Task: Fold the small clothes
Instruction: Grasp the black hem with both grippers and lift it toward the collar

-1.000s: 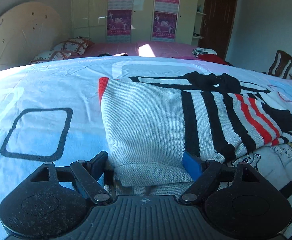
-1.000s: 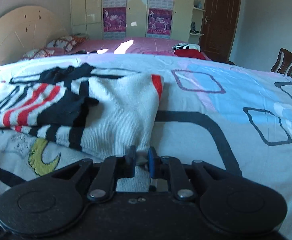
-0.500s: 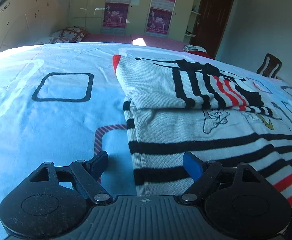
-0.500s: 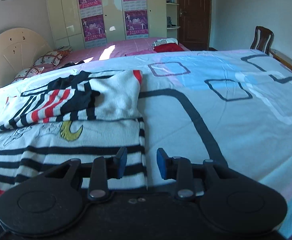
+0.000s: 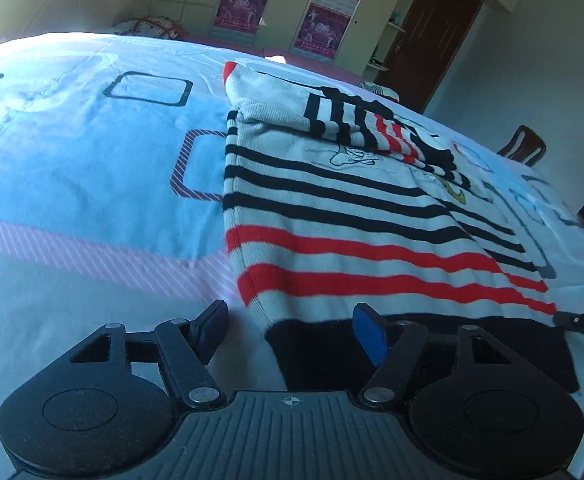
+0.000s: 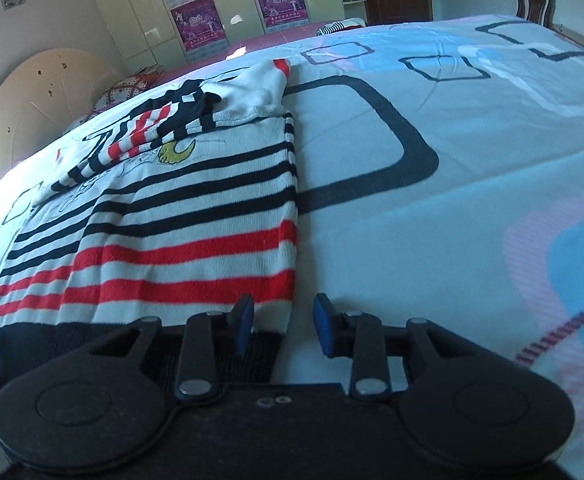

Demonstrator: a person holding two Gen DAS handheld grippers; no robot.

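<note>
A small white knit sweater (image 5: 331, 208) with black and red stripes and a black hem lies flat on the bed, its sleeves folded across the far end; it also shows in the right wrist view (image 6: 180, 216). My left gripper (image 5: 292, 332) is open and empty, hovering over the hem's left corner. My right gripper (image 6: 284, 324) is open and empty, over the hem's right corner. The tip of the right gripper (image 5: 583, 322) shows at the right edge of the left wrist view.
The bed sheet (image 6: 451, 160) is light blue with dark square outlines and pink stripes. A headboard (image 6: 40, 92) and pillows stand at the far left. Wardrobes (image 5: 284, 4), a door and a wooden chair (image 5: 521, 146) stand beyond the bed.
Both grippers let go of the sweater's far folded end and drew back to the black hem. The right gripper opened from shut. The left stayed open.
</note>
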